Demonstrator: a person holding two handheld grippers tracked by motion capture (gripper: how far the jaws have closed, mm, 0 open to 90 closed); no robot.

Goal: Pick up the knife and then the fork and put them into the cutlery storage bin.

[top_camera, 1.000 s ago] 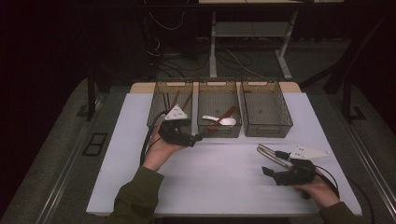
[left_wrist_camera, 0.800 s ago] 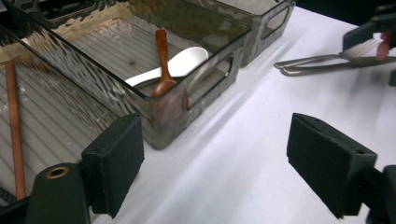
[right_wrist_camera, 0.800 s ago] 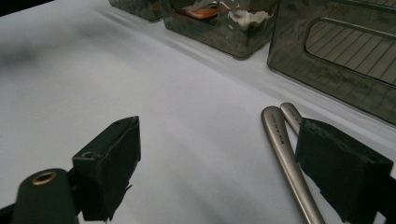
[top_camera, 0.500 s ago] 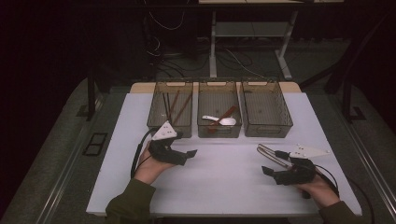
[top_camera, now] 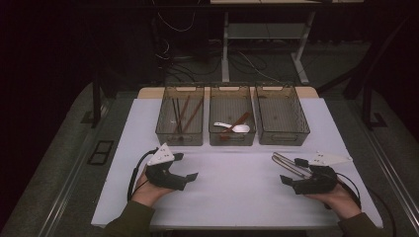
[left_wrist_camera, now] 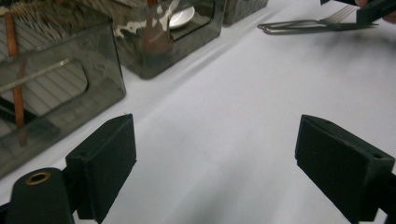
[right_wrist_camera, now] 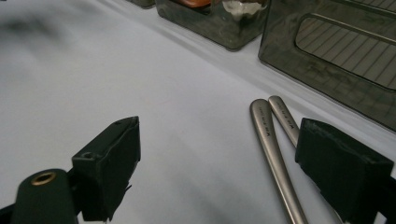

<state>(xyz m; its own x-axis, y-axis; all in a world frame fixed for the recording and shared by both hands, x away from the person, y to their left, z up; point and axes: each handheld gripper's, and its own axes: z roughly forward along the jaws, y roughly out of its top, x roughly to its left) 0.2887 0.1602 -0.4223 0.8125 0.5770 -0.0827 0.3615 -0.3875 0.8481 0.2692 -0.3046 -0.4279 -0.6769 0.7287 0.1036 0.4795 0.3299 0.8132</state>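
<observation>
My left gripper (top_camera: pixel 183 167) hovers low over the white table (top_camera: pixel 232 197) in front of the left bin (top_camera: pixel 179 138). Its jaws have just been opening and stand wide, with nothing between them (left_wrist_camera: pixel 215 172). My right gripper (top_camera: pixel 292 171) rests near the front right, open. Two metal cutlery pieces (top_camera: pixel 285 163) lie side by side on the table just in front of it. In the right gripper view their handles (right_wrist_camera: pixel 272 140) lie between the jaws of the right gripper (right_wrist_camera: pixel 217 168), close to the right-hand one, untouched. The left gripper view shows the fork tines (left_wrist_camera: pixel 338 15).
Three dark see-through bins stand in a row at the back. The left bin holds several brown chopsticks (top_camera: pixel 180 115). The middle bin (top_camera: pixel 232 138) holds a white spoon (top_camera: pixel 237 128) and a brown utensil. The right bin (top_camera: pixel 282 138) looks empty. White tabletop lies between the hands.
My left hand has drawn back from the left bin toward the near edge and sunk lower, its jaws spreading wider. The right hand and the cutlery have stayed put.
</observation>
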